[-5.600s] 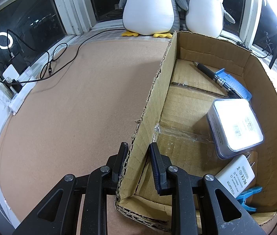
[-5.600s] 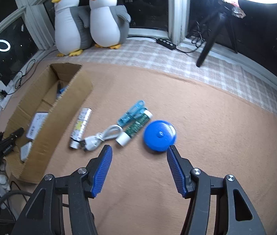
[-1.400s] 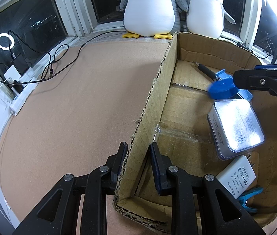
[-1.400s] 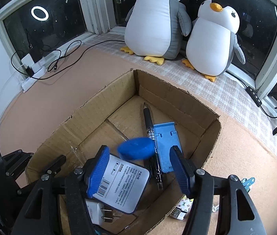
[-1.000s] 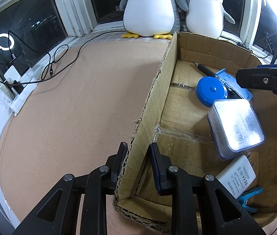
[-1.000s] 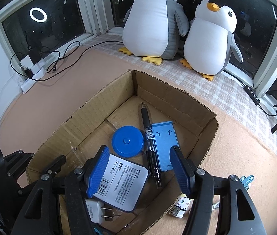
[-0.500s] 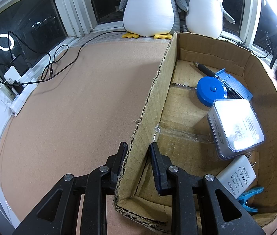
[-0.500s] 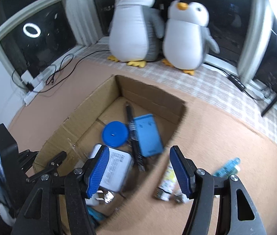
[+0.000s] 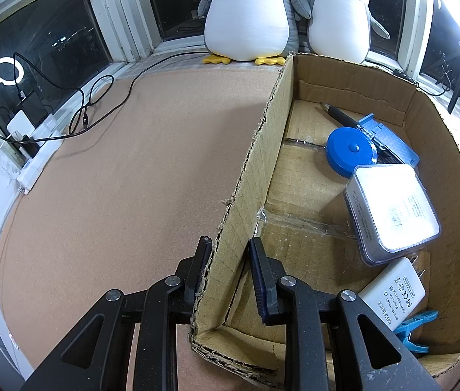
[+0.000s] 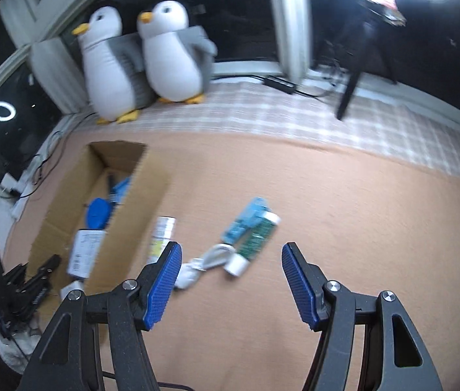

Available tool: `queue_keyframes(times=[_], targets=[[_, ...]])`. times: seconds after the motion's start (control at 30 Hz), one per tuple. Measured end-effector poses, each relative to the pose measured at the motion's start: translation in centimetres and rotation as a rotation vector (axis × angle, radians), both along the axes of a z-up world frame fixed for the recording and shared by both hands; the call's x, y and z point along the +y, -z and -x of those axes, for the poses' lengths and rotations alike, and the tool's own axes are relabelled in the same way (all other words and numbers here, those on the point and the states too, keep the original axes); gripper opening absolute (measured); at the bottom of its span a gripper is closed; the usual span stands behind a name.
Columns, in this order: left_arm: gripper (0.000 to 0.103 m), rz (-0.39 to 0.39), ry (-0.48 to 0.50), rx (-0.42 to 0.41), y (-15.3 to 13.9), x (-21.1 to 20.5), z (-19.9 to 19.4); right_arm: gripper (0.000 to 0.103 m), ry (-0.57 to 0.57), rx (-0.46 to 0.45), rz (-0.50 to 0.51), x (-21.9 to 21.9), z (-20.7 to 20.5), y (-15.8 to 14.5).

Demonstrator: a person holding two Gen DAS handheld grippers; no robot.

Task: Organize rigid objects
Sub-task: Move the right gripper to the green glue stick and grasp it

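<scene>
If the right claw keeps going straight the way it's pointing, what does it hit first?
Probably the coiled white cable and the green white-capped tube beside it on the tan mat; they lie just ahead between the open right claw fingers. Blur makes depth uncertain.

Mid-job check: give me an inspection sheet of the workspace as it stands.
Surface: tan mat, checked cloth behind.
Job's things: cardboard box holds blue round case, pen, blue holder, white tin, charger, blue clip. Outside: white tube, white cable, green tube, blue item.
Clutter: nothing seen.
Grippers: left gripper clamps box wall; right gripper open, empty.
Cables: black cable, power strip.
Surroundings: two plush penguins, windows.
</scene>
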State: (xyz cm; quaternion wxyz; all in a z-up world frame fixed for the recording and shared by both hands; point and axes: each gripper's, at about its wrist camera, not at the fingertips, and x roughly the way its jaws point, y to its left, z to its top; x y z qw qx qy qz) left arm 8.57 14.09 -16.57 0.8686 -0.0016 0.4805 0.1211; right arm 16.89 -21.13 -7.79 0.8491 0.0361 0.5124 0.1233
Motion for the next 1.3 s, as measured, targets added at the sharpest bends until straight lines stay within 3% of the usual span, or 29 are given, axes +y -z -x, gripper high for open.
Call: queue_keyframes(times=[0.13,0.2,0.47,0.6,0.83,1.03,1.1,1.3], targets=[[0.025,0.0,0.001,0.0,0.0,0.0,-0.1,0.057,0.03,0.031,0.008,-1.5,0.1,1.4],[0.025,0.0,0.0,0.0,0.0,0.0,0.0,0.05,0.024,0.046,0.018,-1.4,0.2,2.1],[0.025,0.001,0.0,0.0,0.0,0.0,-0.1,0.049,-0.04,0.055,0.113,1.5,0.7,4.5],[0.025,0.0,-0.001,-0.001,0.0,0.0,0.0,0.04,-0.065,0.053,0.183,2.4,0.2,5.3],[0.025,0.0,0.0,-0.001,0.0,0.0,0.0,0.04,-0.078,0.047,0.239,3.2,-0.6,5.8],[0.025,0.0,-0.001,-0.001,0.0,-0.1,0.0,0.036,-0.084,0.047,0.271,3.6,-0.5,5.9],[0.025,0.0,-0.001,-0.002,0.0,-0.1,-0.1,0.03,-0.076,0.062,0.255,3.0,-0.8,6.0],[0.025,0.0,-0.002,-0.002,0.0,-0.1,-0.1,0.03,-0.035,0.078,0.213,0.8,-1.3,5.6]])
